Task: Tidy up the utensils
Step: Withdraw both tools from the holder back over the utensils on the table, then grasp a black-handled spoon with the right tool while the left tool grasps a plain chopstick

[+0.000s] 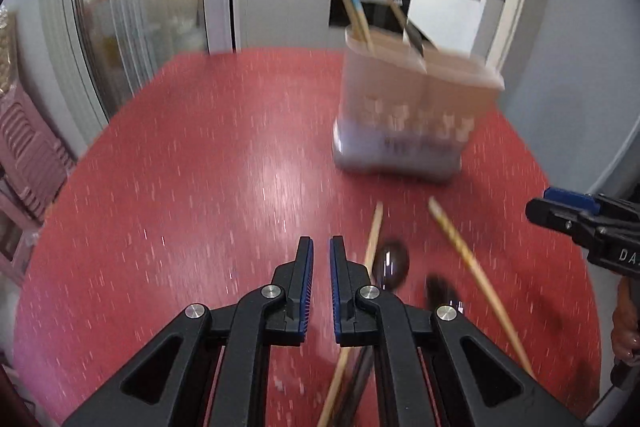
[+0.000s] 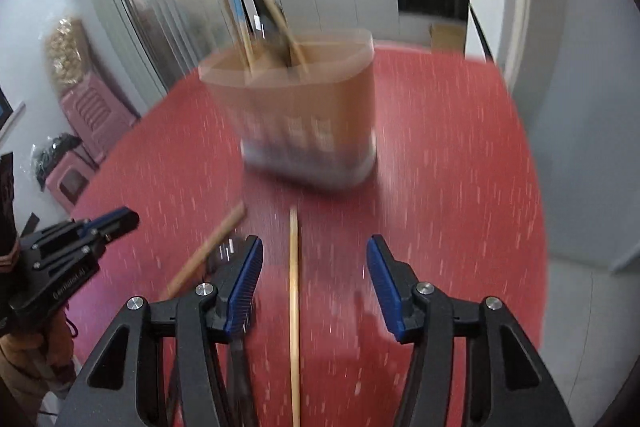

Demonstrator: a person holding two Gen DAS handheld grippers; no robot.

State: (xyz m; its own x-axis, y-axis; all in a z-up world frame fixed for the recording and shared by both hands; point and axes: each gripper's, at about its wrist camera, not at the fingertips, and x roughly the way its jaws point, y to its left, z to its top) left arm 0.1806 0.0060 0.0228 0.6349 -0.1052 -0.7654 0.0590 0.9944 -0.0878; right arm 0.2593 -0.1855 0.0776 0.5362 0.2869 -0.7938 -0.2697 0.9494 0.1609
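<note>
A tan two-compartment utensil holder (image 1: 416,115) (image 2: 304,123) stands on the red table (image 1: 200,167), with several chopsticks and a dark-handled utensil standing in it. Two loose chopsticks (image 1: 472,267) (image 1: 374,227) and a dark spoon (image 1: 390,261) lie in front of the holder. My left gripper (image 1: 321,247) hovers just left of the spoon, shut and empty. My right gripper (image 2: 315,241) is open above the table, and one chopstick (image 2: 294,287) lies on the surface between its fingers, untouched. A second chopstick (image 2: 208,251) lies to its left. Both views are motion-blurred.
The other gripper enters each view from the side: the right gripper (image 1: 560,211) and the left gripper (image 2: 112,223). Pink plastic stools (image 2: 88,115) stand left of the table by a glass door (image 1: 120,7). The table's edge curves close on the right (image 2: 536,227). A kitchen lies behind.
</note>
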